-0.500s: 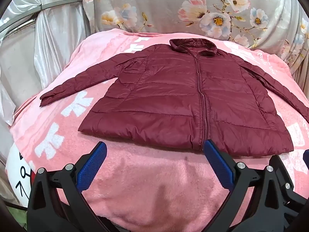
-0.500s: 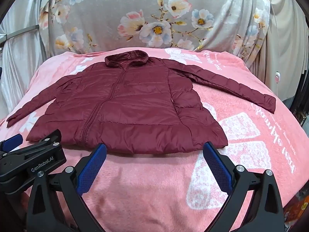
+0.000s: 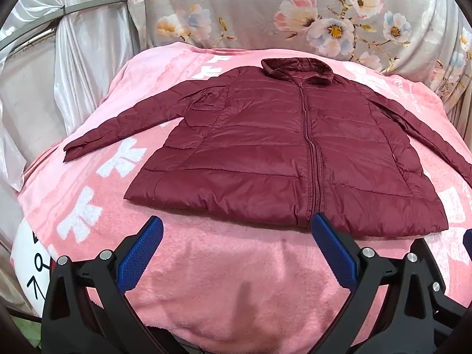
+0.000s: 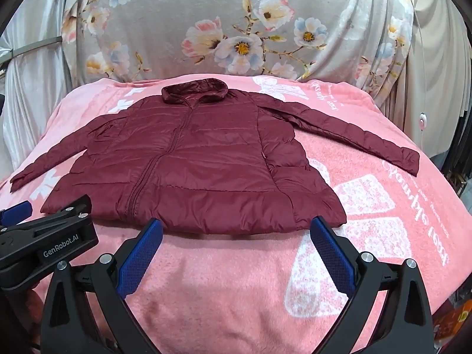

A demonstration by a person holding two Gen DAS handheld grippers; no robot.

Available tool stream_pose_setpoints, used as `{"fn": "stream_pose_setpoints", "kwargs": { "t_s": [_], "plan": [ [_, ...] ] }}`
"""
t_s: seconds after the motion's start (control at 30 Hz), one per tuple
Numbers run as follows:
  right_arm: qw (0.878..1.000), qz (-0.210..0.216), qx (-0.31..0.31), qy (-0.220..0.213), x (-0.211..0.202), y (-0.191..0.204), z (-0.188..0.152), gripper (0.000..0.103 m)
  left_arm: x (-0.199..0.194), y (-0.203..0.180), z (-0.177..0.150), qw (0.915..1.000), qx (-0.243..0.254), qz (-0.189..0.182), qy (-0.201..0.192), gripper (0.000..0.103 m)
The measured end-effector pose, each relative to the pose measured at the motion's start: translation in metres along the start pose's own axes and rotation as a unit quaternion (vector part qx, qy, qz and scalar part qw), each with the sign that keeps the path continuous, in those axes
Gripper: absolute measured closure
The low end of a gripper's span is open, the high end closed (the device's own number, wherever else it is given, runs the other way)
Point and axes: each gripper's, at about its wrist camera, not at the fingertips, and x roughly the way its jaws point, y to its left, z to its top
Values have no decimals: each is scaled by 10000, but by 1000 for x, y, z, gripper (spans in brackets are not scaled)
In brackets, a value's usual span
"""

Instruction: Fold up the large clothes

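A maroon puffer jacket (image 3: pixel 280 147) lies flat and zipped on a pink blanket (image 3: pixel 221 280), collar at the far side, both sleeves spread out. It also shows in the right wrist view (image 4: pixel 200 162). My left gripper (image 3: pixel 236 253) is open and empty, hovering just short of the jacket's near hem, left of the zip. My right gripper (image 4: pixel 234 253) is open and empty, in front of the hem's right half. The left gripper's body (image 4: pixel 44 244) shows at the left of the right wrist view.
The pink blanket (image 4: pixel 236 295) has white lettering and covers a raised surface. A floral grey cloth (image 4: pixel 236 29) hangs behind it. Silvery curtains (image 3: pixel 73 59) hang at the left. The blanket drops away at the right edge (image 4: pixel 442 265).
Both views sit slightly further back and higher; the jacket has not moved and both grippers stay open.
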Motion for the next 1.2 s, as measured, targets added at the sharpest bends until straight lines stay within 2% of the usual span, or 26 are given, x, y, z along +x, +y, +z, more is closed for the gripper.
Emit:
{"fn": "stream_pose_setpoints", "kwargs": {
  "t_s": [1.2],
  "plan": [
    [10000, -27, -53, 21, 0, 5, -6, 5, 1, 10, -1, 10000, -30, 92, -5, 5]
  ]
}}
